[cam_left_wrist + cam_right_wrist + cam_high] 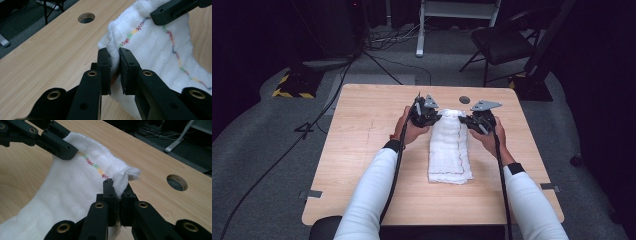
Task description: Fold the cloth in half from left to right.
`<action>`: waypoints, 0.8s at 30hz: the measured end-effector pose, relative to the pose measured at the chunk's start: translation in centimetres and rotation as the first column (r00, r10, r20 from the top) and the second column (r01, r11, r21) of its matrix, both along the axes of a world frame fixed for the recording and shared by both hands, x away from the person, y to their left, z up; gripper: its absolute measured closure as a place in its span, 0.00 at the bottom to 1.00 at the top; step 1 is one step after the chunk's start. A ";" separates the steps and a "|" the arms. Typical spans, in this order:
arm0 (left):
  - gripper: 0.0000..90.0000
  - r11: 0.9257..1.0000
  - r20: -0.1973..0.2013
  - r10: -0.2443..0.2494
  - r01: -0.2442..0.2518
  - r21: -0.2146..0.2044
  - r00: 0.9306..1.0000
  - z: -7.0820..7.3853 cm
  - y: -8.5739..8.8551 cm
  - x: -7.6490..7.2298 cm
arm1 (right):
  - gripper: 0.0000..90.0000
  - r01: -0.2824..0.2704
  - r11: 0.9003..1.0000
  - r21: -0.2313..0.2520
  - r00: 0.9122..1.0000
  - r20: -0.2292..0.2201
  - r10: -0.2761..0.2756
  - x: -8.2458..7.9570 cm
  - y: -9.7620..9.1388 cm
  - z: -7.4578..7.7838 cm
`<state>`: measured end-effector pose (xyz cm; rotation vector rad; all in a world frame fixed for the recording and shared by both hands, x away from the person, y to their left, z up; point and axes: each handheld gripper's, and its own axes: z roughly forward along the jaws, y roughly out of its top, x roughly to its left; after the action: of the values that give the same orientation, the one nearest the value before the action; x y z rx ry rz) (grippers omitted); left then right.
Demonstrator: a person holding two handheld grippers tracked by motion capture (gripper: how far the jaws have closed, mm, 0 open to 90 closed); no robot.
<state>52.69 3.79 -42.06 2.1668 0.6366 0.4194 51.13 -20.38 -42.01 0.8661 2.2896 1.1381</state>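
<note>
No text, label, brand, number or sign is legible anywhere.

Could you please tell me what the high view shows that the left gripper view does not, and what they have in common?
High view: both white sleeves, the whole table, the chair behind it, and the cloth's near end lying flat.

Left gripper view: the left claw shut on the cloth's corner, with the fabric squeezed between the jaws, and the coloured zigzag stitching.

Both: the cloth lifted at its far end by both claws, the right claw, and the round hole in the tabletop.
</note>
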 end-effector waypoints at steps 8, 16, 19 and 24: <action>0.88 0.997 0.011 -0.077 0.077 -0.009 0.997 0.1 0.7 -2.2 | 0.96 -0.073 0.997 0.018 0.997 0.005 0.073 -2.1 -0.7 0.1; 0.87 0.987 0.019 -0.163 0.163 -0.006 0.986 -0.2 1.2 -4.9 | 0.96 -0.137 0.990 0.024 0.991 0.000 0.137 -4.4 -1.3 -0.2; 0.87 0.983 0.022 -0.183 0.184 -0.003 0.983 -0.4 1.3 -5.8 | 0.96 -0.170 0.985 0.026 0.985 -0.006 0.170 -5.2 -1.6 -0.5; 0.87 0.977 0.021 -0.212 0.212 0.006 0.977 -1.2 1.3 -7.1 | 0.96 -0.213 0.977 0.027 0.977 -0.012 0.214 -6.5 -1.9 -0.8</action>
<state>45.62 5.14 -43.22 2.2023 0.3876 0.3293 44.65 -22.32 -42.84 0.6508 2.4313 1.2561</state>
